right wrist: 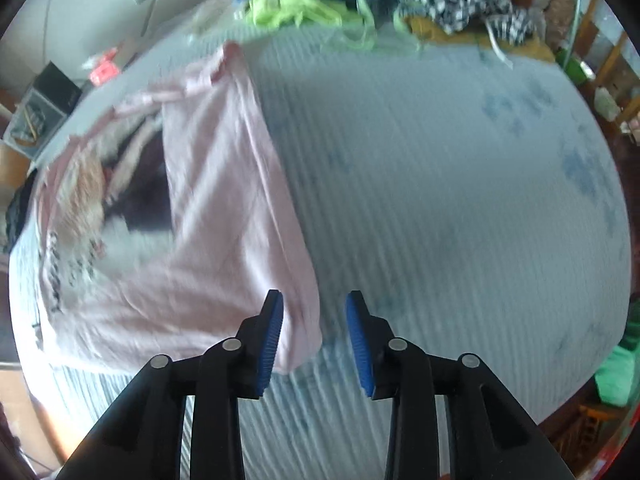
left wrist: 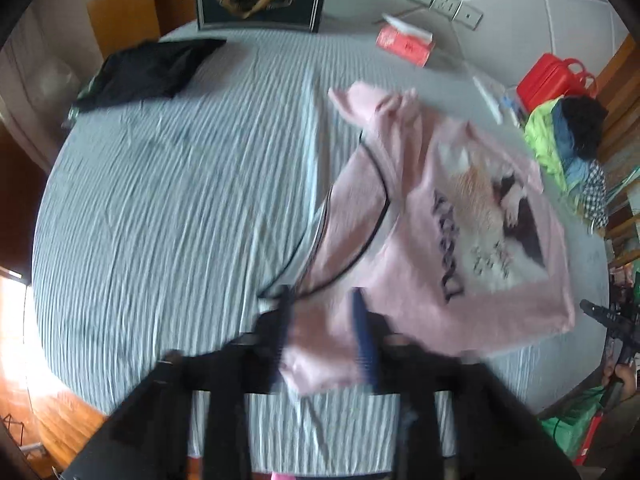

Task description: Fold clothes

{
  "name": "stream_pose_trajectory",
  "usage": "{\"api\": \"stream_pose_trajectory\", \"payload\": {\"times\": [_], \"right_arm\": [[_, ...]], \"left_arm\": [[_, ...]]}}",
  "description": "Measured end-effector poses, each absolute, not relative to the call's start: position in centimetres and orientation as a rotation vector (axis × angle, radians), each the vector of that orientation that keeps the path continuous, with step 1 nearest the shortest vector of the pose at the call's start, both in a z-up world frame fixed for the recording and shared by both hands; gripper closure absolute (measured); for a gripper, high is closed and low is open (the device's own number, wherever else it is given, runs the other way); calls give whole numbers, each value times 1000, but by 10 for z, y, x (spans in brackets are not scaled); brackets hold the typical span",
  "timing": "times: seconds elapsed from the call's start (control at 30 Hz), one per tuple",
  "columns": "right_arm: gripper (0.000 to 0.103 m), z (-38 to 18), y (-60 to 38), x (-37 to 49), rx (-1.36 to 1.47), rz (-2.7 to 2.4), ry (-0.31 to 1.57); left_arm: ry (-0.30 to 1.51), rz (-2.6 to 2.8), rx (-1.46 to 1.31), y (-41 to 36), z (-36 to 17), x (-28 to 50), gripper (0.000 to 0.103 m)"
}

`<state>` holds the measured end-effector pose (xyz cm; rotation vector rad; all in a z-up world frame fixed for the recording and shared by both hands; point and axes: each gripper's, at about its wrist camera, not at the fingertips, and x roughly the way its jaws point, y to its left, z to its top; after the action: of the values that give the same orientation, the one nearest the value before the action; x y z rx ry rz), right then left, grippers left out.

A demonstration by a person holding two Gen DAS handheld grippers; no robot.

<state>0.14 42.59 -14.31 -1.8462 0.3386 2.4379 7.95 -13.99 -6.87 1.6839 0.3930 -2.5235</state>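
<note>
Your left gripper (left wrist: 324,332) has pink shirt (left wrist: 440,216) cloth between parted jaws that may not be pinching it, your right gripper (right wrist: 314,336) stands open and empty beside the shirt's corner on the bed (right wrist: 440,200), so any lift could drop the fold crooked.

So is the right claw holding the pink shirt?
No, the right claw is open, with the pink shirt lying beside it on the bed.
</note>
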Motion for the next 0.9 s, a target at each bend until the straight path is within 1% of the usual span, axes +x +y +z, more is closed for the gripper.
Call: {"api": "stream_pose_trajectory", "payload": {"times": [0.03, 0.07, 0.23, 0.4, 0.57, 0.63, 0.7, 0.77, 0.8, 0.83, 0.87, 0.9], "right_arm": [[68, -139, 426, -5, -1832, 2453, 336], [68, -136, 425, -12, -1823, 2467, 331], [68, -117, 403, -29, -1790, 2535, 351], [68, -96, 365, -52, -1768, 2605, 303], [67, -93, 352, -105, -1779, 2598, 358], [62, -99, 351, -127, -1792, 2578, 384], [45, -109, 349, -148, -1822, 2551, 381], [41, -124, 343, -170, -1856, 2519, 344], [41, -131, 339, -178, -1879, 2504, 318], [41, -138, 334, -186, -1902, 2496, 289], [41, -145, 328, -192, -1924, 2496, 251], [43, -152, 322, -198, -1945, 2495, 208]], "left_arm": [[388, -2543, 1665, -140, -65, 66, 18], [393, -2563, 1653, -139, -63, 54, 13], [484, -2567, 1663, -144, -66, -24, 13], [406, -2508, 1693, -151, -85, -93, 13], [348, -2520, 1769, -145, -107, -140, 13], [308, -2529, 1795, -139, -116, -156, 13], [302, -2533, 1841, -133, -126, -168, 13], [270, -2541, 1885, -124, -136, -176, 13], [234, -2540, 1906, -120, -141, -180, 20], [198, -2536, 1929, -115, -146, -184, 47], [160, -2523, 1964, -109, -151, -189, 62], [124, -2510, 1996, -103, -156, -194, 83]]}}
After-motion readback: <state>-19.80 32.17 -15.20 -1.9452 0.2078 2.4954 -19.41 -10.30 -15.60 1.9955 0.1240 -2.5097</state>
